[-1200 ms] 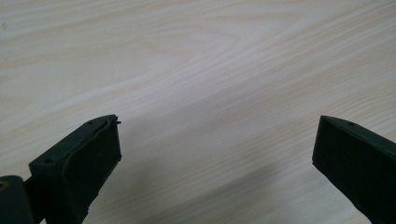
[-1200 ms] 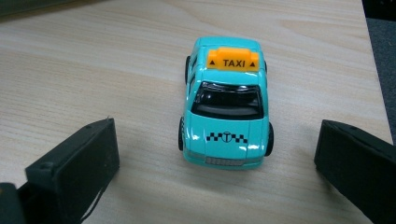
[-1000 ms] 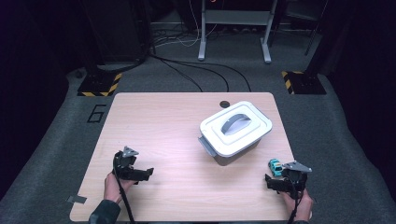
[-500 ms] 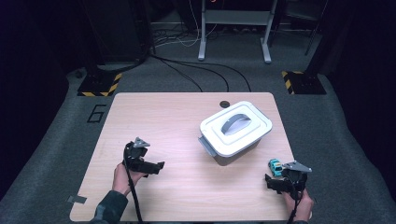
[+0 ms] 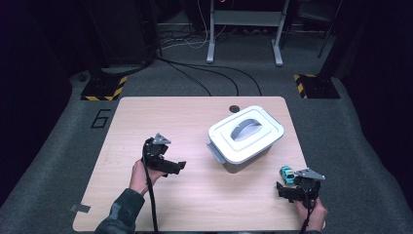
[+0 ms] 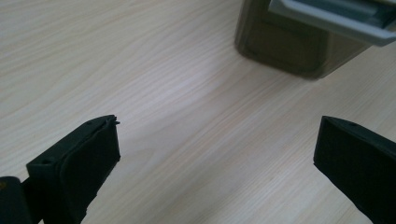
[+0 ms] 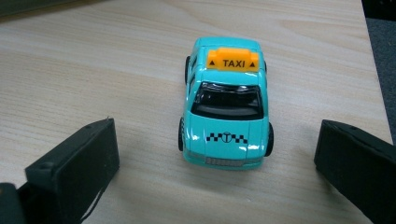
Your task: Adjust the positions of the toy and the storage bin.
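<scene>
We've got the right gripper [image 7: 217,172] jaws wide apart, toy taxi [image 7: 226,102] sitting on the table [image 5: 160,122] just ahead between them, untouched; left gripper [image 6: 215,172] also wide, holding nothing, pointed at the lidded box [image 5: 245,138]

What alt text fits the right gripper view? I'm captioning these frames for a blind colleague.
A turquoise toy taxi with an orange TAXI roof sign stands on a pale wooden table, nose toward the camera. The right claw is open, one black jaw on either side of the car, neither touching it.
</scene>
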`<action>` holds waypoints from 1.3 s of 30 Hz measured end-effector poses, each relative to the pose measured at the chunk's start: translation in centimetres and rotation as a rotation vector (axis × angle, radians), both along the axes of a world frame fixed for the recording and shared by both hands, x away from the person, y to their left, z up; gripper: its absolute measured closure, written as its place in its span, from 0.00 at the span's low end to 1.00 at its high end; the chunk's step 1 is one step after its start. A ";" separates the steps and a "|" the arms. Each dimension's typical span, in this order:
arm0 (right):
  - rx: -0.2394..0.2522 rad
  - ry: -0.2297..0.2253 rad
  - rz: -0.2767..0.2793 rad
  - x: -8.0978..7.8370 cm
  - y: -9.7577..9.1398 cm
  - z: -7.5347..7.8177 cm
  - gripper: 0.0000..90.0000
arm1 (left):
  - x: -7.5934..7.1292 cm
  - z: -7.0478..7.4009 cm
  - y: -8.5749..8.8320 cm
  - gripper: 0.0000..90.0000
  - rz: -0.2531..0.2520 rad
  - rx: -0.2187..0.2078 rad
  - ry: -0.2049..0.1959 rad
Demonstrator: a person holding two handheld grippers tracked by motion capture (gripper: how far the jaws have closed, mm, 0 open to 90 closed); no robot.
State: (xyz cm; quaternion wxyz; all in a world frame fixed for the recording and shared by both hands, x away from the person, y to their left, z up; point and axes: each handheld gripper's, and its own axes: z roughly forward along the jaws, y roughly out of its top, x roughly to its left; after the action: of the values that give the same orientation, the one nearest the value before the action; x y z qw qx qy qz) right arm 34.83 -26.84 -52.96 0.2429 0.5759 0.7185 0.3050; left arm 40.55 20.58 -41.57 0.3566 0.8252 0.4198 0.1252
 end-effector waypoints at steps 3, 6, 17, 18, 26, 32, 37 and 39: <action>0.000 0.000 0.000 0.0 0.0 0.0 0.00 | 0.4 1.1 -0.9 0.00 -0.019 -0.008 -0.012; 0.000 0.000 0.000 0.0 0.0 0.0 0.00 | 0.7 2.0 -1.5 0.00 -0.032 -0.004 -0.019; 0.000 0.001 -0.004 0.0 0.0 0.0 0.00 | 2.0 4.6 -3.7 0.00 -0.074 0.000 -0.047; -0.001 0.000 -0.003 0.0 0.0 0.0 0.00 | 2.2 5.1 -4.2 0.00 -0.080 0.001 -0.052; -0.002 0.000 -0.005 0.1 0.0 0.0 0.00 | 2.9 6.7 -5.5 0.00 -0.114 -0.030 -0.082; -0.002 0.000 -0.007 0.1 0.0 0.0 0.00 | 4.2 7.5 -7.1 0.00 -0.135 -0.057 -0.101; -0.002 0.000 -0.007 0.1 0.0 0.0 0.00 | 4.8 7.7 -8.8 0.00 -0.145 -0.065 -0.118; -0.002 0.000 -0.007 0.1 0.0 0.0 0.00 | 5.1 7.5 -9.7 0.00 -0.154 -0.065 -0.120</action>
State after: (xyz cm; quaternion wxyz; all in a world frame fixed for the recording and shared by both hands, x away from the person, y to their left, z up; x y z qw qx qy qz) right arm 34.92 -26.82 -52.98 0.2446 0.5780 0.7168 0.3037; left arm 45.62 10.93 -34.06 0.4164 0.8339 0.3370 0.1329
